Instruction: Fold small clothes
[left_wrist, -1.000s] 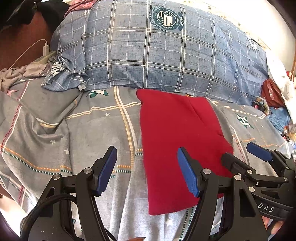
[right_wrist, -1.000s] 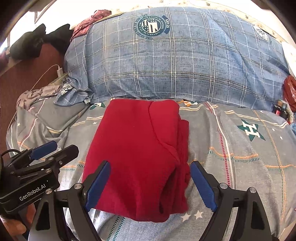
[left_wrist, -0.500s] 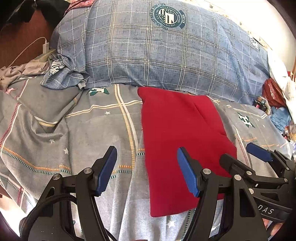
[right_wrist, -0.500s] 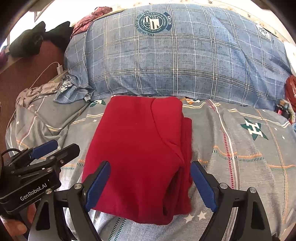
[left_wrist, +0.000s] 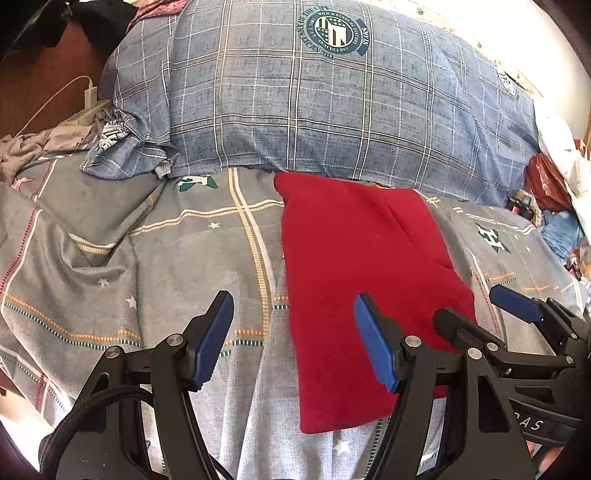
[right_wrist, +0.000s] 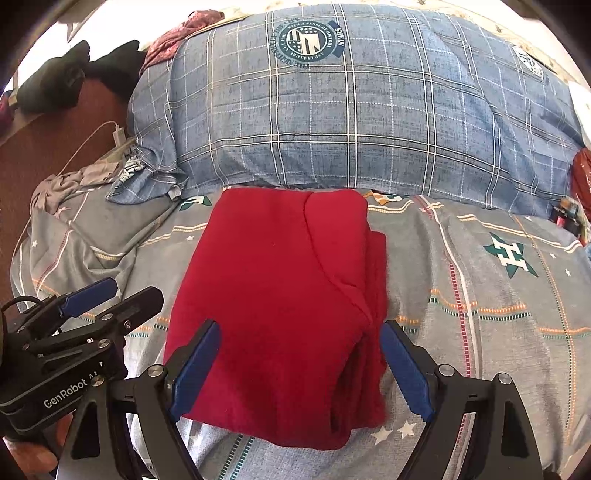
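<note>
Item 1. Folded red knit garment: laid flat on the grey patterned bedsheet, in a rough rectangle with its long axis running away from the cameras. Its far edge is set against the foot of the blue plaid pillow. Stacked fold layers are seen along its right side and at its near right corner. In the left wrist view the same garment is placed right of centre.

Item 2. Right gripper: black frame, blue pads, fingers spread wide and released. Nothing is held. The near end of the garment is framed between the two fingers; contact with the cloth cannot be told. The gripper is also seen at the right edge of the left wrist view.

Item 3. Left gripper: same build, fingers spread and released, nothing held. It is held above the sheet at the garment's left edge, its right finger in front of the red cloth, its left finger over bare sheet. It is seen at lower left of the right wrist view, beside the garment.

Item 4. Large blue plaid pillow with round crest print: set across the bed behind the garment.

Item 5. White charger with cable: seen left of the pillow, on the brown surface.
</note>
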